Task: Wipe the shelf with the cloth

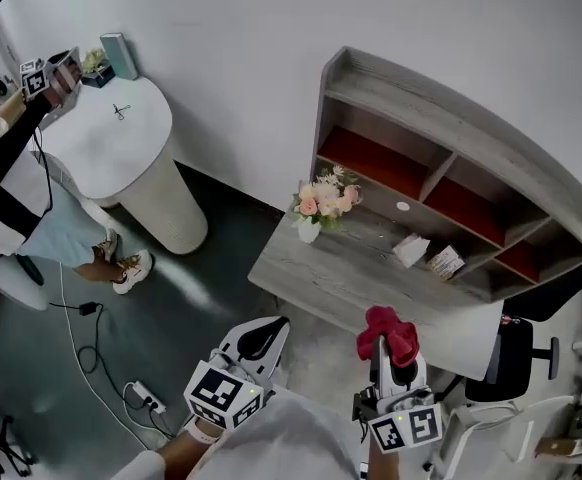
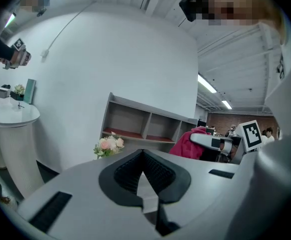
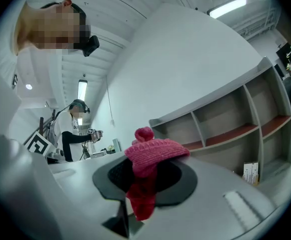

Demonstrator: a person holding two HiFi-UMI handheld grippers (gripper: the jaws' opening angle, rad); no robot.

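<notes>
The grey shelf unit [image 1: 441, 183] with red-lined compartments stands at the back of a grey desk [image 1: 341, 278]. It also shows in the left gripper view [image 2: 145, 126] and the right gripper view [image 3: 235, 129]. A pink-red knitted cloth [image 1: 391, 330] [image 3: 153, 156] is pinched in my right gripper [image 1: 386, 353] [image 3: 145, 171], which is held in front of the desk, short of the shelf. My left gripper [image 1: 271, 325] [image 2: 143, 154] is beside it to the left, jaws together with nothing between them. The cloth [image 2: 188, 144] is also seen from the left gripper.
A white vase of flowers [image 1: 323, 200] stands on the desk's left end; a folded paper [image 1: 409, 249] and a small box [image 1: 446, 261] lie near the shelf. A round white pedestal table [image 1: 121, 138], another person [image 1: 11, 168], floor cables [image 1: 146, 396] and an office chair [image 1: 516, 358] surround it.
</notes>
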